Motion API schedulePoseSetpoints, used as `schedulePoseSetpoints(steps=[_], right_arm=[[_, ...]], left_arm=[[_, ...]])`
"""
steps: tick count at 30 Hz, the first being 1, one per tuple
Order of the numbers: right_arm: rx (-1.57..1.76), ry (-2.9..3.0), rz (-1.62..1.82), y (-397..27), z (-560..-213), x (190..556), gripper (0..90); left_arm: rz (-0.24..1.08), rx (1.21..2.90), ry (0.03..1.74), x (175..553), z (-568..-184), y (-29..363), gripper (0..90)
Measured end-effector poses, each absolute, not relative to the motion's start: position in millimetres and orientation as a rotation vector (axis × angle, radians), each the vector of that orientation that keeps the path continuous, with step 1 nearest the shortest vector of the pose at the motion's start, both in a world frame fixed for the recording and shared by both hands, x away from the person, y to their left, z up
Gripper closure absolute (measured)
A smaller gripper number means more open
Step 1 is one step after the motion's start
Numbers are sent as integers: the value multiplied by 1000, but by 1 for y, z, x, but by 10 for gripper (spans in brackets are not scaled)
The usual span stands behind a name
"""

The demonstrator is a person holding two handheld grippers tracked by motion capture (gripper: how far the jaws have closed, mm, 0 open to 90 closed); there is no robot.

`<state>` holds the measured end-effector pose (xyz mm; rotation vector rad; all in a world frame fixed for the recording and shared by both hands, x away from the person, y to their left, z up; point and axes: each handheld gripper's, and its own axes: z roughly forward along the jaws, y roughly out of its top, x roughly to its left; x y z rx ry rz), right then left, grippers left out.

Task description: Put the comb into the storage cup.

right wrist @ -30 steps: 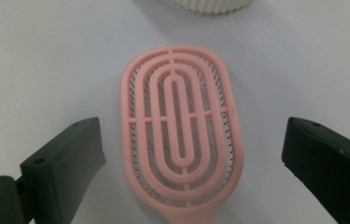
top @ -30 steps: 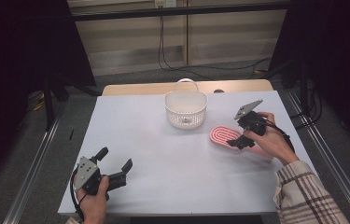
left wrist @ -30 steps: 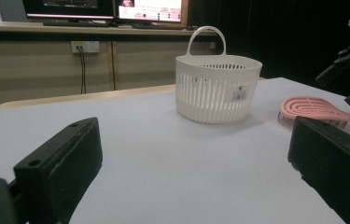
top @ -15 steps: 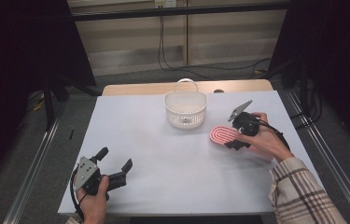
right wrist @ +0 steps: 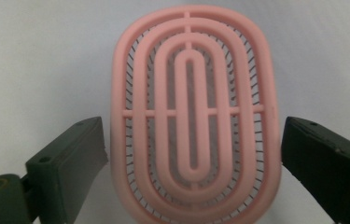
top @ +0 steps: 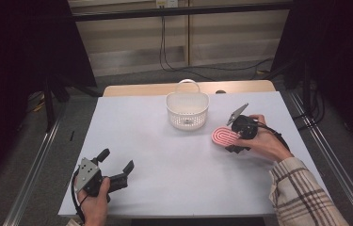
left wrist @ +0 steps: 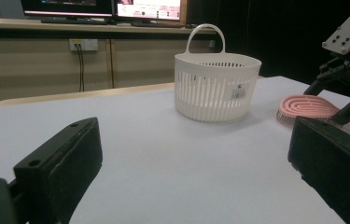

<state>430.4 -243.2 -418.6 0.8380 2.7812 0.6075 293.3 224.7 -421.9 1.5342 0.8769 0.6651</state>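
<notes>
Right claw [right wrist: 191, 154] spread, straddling pink brush [right wrist: 191, 112] (not gripping).

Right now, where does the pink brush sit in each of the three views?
High view: pink brush lies right of centre on the table, at the right tool.
Left gripper view: far right, beside the basket.
Right gripper view: centre, between the open jaws.
Shared landmark: white basket, in the first two.
</notes>
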Motion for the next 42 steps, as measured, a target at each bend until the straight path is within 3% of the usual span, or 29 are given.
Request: schedulePoseSetpoints(steps=[30, 42], right_arm=[[786, 2824, 463, -232, -431, 437, 184], [766, 2843, 422, -228, -430, 440, 184]], left_arm=[[660, 1530, 874, 293, -422, 225, 29], [660, 1536, 874, 293, -422, 226, 29]])
